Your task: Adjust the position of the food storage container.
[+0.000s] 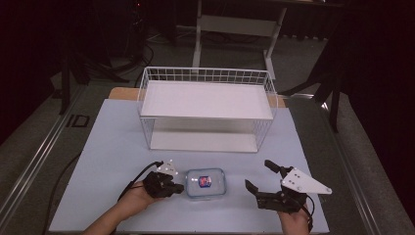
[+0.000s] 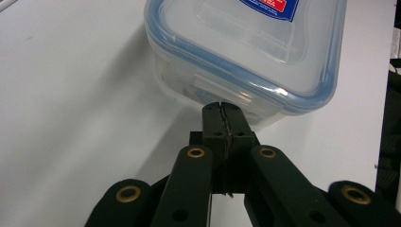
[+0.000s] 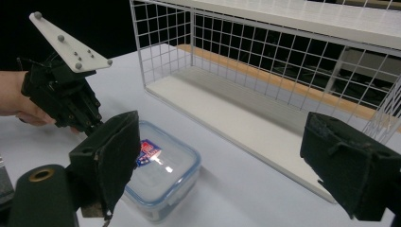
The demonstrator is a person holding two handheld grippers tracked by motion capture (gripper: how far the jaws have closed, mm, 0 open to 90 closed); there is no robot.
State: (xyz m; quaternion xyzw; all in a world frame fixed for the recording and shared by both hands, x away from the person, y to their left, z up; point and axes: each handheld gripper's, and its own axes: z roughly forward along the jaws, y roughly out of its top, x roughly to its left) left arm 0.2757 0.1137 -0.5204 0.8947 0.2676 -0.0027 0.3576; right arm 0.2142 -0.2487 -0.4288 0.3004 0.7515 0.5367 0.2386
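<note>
A clear plastic container with a blue-rimmed lid and a red and blue sticker lies on the pale tabletop near the front. My left gripper is shut with nothing between its jaws. Its tips sit at the container's left side. In the left gripper view the closed tips meet the container just under the lid's latch flap; whether they touch I cannot tell. My right gripper stands open to the right of the container, apart from it. In the right gripper view the wide-open gripper looks past the container toward the left gripper.
A white wire rack with a solid top shelf and a bottom shelf stands behind the container at mid-table; its front is open. The tabletop has free room to the left and right of the rack. Dark floor and stands surround the table.
</note>
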